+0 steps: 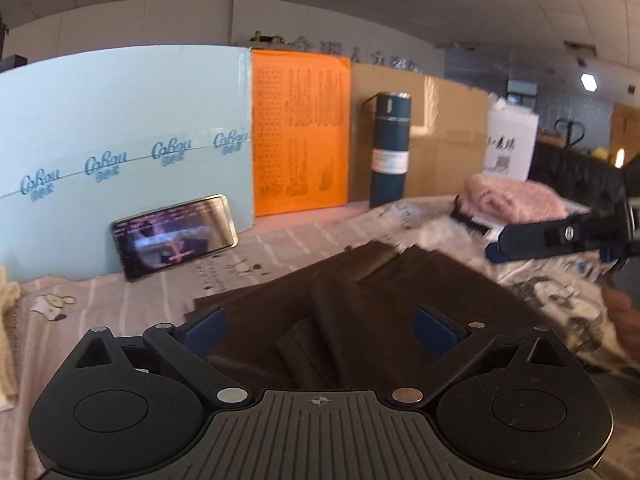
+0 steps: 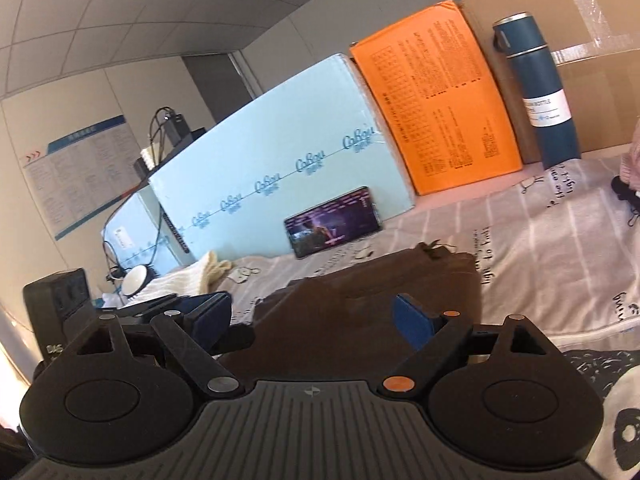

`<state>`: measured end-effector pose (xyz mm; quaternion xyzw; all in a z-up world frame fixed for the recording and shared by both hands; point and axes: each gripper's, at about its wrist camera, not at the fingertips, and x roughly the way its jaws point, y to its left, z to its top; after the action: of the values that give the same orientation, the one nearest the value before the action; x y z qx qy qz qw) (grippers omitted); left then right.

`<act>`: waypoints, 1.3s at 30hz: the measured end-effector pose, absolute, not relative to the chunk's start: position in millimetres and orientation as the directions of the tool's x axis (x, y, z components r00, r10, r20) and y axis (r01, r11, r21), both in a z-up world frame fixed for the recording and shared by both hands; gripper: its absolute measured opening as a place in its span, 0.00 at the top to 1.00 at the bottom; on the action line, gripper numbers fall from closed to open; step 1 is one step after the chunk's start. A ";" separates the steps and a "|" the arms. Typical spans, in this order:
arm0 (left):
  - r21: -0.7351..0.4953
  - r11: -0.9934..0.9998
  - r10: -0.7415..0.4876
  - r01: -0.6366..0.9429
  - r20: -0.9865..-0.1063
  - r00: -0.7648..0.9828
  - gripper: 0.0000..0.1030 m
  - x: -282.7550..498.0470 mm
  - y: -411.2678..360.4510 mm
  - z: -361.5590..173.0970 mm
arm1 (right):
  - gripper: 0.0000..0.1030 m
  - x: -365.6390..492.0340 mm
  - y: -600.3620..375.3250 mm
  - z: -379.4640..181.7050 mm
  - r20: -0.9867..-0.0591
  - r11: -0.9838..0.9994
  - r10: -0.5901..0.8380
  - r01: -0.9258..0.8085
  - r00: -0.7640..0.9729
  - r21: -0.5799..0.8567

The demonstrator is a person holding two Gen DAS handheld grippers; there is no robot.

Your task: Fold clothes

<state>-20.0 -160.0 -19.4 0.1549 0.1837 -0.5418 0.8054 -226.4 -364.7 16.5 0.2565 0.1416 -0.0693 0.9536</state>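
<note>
Left claw (image 1: 320, 330) gapes wide over the near end of the folded brown cloth (image 1: 360, 280) lying mid-sheet (image 1: 280, 240), gripping nothing; right claw (image 2: 316, 320), equally wide, hovers over the cloth's right part, its pads clear of it

brown garment (image 1: 352, 300): near edge hidden under the left gripper's body; folds too dark to tell the kind of clothing.
right gripper (image 1: 560, 236): blurred in the left wrist view, cut off by the right edge; fingertips unclear.
hand (image 1: 624, 320): only a sliver at the right edge, blurred.
phone (image 1: 176, 236): screen lit, picture too blurred to read.
orange sheet (image 2: 436, 100): print too small to read.
pink knit (image 2: 632, 152): cut off by the right edge in the right wrist view.
cream knit (image 1: 8, 320): cut off by the left edge.
</note>
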 end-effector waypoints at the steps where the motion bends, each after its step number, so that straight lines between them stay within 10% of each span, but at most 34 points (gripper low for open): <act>1: 0.080 0.379 -0.798 0.922 -0.477 0.369 0.02 -23.3 -161.5 -22.5 | 0.15 -223.2 -368.9 14.5 -0.324 0.860 -0.075 0.225 0.943 0.458; 8: -0.087 0.404 -0.781 0.911 -0.552 0.294 0.00 10.5 -159.5 -34.1 | 0.15 -209.9 -401.9 -15.0 -0.409 0.791 -0.132 0.344 0.903 0.506; 18: -0.624 0.408 -0.849 0.666 -0.528 0.025 0.00 71.7 -124.0 -33.4 | 0.15 -212.5 -422.2 -34.0 -0.475 0.700 -0.010 0.346 0.880 0.625; 39: -0.830 0.093 -0.914 0.550 -0.290 -0.283 0.00 57.5 -142.0 -50.9 | 0.08 -207.4 -419.3 -36.2 -0.425 0.648 0.192 0.211 0.884 0.732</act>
<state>57.5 -142.0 -50.9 -0.1921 0.4744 -0.6454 0.5670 -207.4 -419.3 -36.2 0.4195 0.2404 -0.0056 0.8753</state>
